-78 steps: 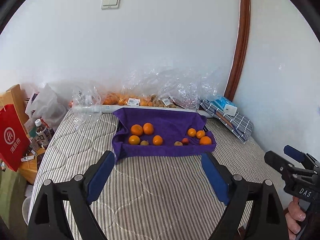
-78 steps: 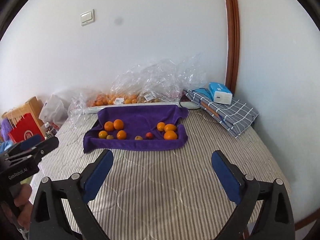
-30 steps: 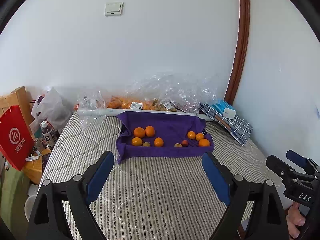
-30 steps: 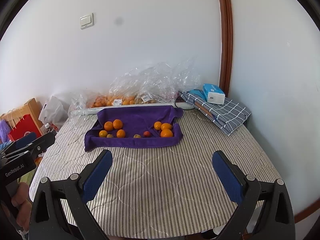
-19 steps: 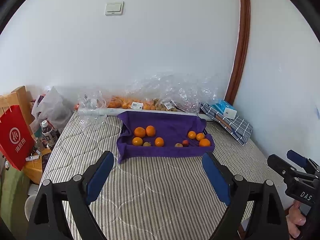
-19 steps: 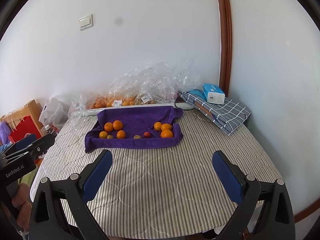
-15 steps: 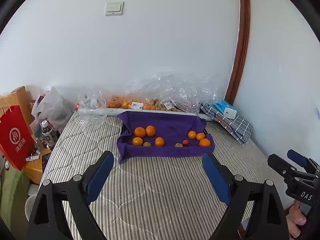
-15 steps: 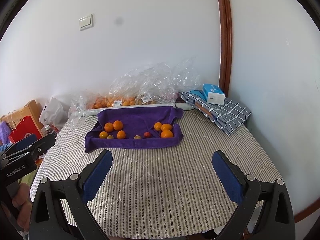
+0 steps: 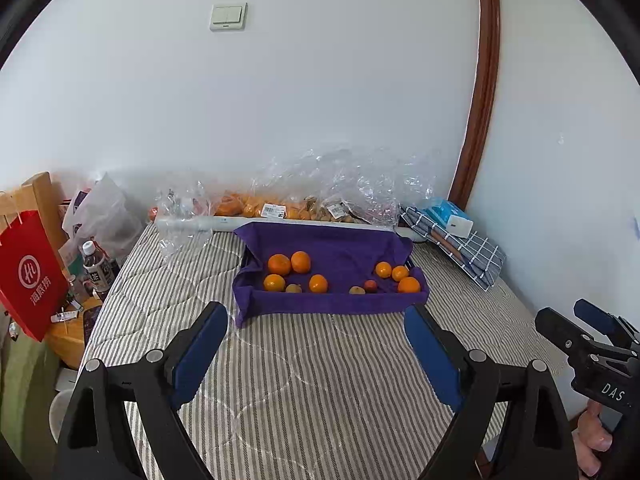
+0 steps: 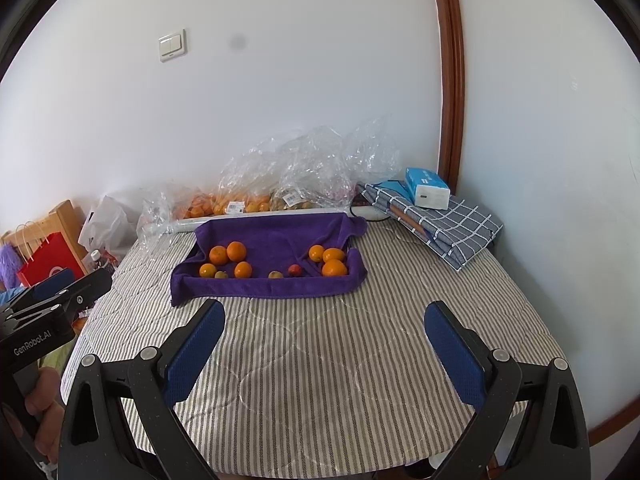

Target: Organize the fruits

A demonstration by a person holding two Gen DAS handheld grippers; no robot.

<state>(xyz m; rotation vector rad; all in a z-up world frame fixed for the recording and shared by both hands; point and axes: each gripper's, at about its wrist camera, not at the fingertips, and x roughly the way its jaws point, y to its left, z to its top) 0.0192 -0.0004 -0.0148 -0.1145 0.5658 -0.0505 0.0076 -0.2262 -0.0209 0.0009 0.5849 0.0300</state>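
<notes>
A purple towel (image 9: 340,248) (image 10: 280,236) lines a tray at the far side of the striped mattress (image 9: 304,380). On it lie several oranges: one group at the left (image 9: 279,265) (image 10: 219,255), another at the right (image 9: 409,285) (image 10: 334,268). Small brownish and red fruits (image 9: 370,286) (image 10: 295,270) sit between them. My left gripper (image 9: 316,322) hovers open over the near mattress, nothing between its blue pads. My right gripper (image 10: 324,320) is open too, well short of the towel.
Clear plastic bags of fruit (image 9: 272,206) (image 10: 248,200) line the wall behind the tray. A folded checked cloth (image 10: 452,224) with a blue tissue box (image 10: 426,188) lies at the far right. A red paper bag (image 9: 28,276) and bottles (image 9: 96,270) stand left of the bed.
Both grippers have pulled back and risen a little since the earliest frames, so the towel looks smaller. Over the last second nothing has moved.
</notes>
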